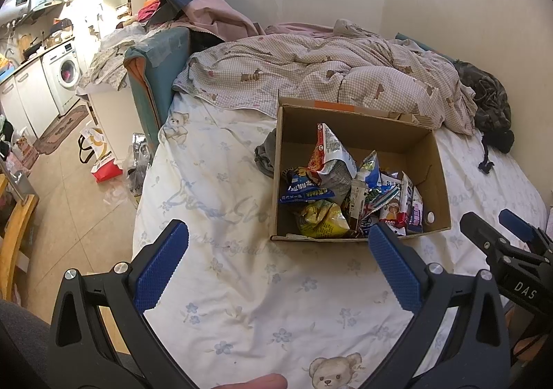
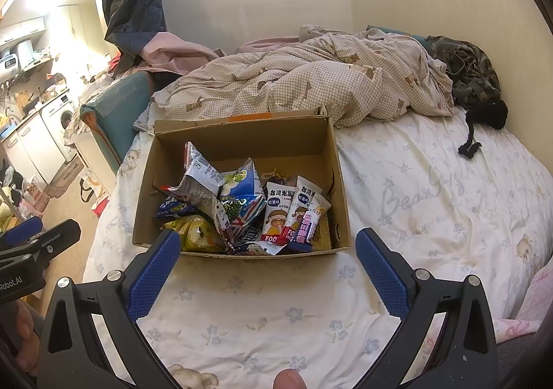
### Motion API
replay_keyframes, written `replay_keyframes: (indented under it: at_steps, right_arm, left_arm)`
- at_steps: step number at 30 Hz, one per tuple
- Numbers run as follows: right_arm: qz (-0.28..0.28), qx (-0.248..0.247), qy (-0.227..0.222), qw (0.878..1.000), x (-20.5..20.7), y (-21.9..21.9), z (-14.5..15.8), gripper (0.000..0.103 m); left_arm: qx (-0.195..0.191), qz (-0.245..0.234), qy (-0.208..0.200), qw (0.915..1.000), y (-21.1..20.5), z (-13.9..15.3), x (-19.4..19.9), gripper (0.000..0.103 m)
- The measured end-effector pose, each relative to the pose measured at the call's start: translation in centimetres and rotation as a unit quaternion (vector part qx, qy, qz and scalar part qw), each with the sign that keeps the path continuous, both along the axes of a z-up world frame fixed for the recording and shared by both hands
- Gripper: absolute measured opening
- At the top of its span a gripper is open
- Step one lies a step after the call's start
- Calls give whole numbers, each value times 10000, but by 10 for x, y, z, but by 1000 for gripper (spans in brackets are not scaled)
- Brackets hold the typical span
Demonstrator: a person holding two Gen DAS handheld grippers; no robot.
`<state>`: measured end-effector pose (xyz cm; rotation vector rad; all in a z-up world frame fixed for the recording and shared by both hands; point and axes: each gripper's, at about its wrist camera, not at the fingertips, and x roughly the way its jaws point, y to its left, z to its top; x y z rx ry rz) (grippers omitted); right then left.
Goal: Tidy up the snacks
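Note:
An open cardboard box (image 1: 397, 133) (image 2: 242, 136) stands on the bed and holds several snack packets: a yellow bag (image 1: 323, 218) (image 2: 197, 231), blue-and-white bags (image 1: 306, 190) (image 2: 242, 185) and white bars with a cartoon child (image 2: 276, 212). My left gripper (image 1: 278, 233) is open and empty, over the sheet just short of the box's near edge. My right gripper (image 2: 268, 244) is open and empty, its blue fingers (image 2: 155, 271) flanking the box's near wall. The right gripper also shows in the left wrist view (image 1: 497, 226); the left gripper shows in the right wrist view (image 2: 41, 233).
The bed has a white flowered sheet (image 1: 242, 285) (image 2: 432, 199). A bunched checked duvet (image 1: 328, 74) (image 2: 311, 85) lies behind the box, dark clothing (image 1: 490, 102) at the far right. A grey cloth (image 1: 266, 154) sits left of the box. Floor with bags (image 1: 103, 161) lies left of the bed.

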<state>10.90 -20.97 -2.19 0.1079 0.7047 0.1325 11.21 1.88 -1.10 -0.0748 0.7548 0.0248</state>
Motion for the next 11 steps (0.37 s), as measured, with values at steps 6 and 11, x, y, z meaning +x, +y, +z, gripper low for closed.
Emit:
replay_keyframes:
  at_steps: [6,11]
  right_arm:
    - [1,15,-1,10000,0,0,0,103]
    - [3,8,2,10000,1,-1,0,103]
  left_arm:
    - [-11,-27,15,10000,-2,-2,-1,103]
    - [-58,-41,33,10000,-2,-3,-1,103]
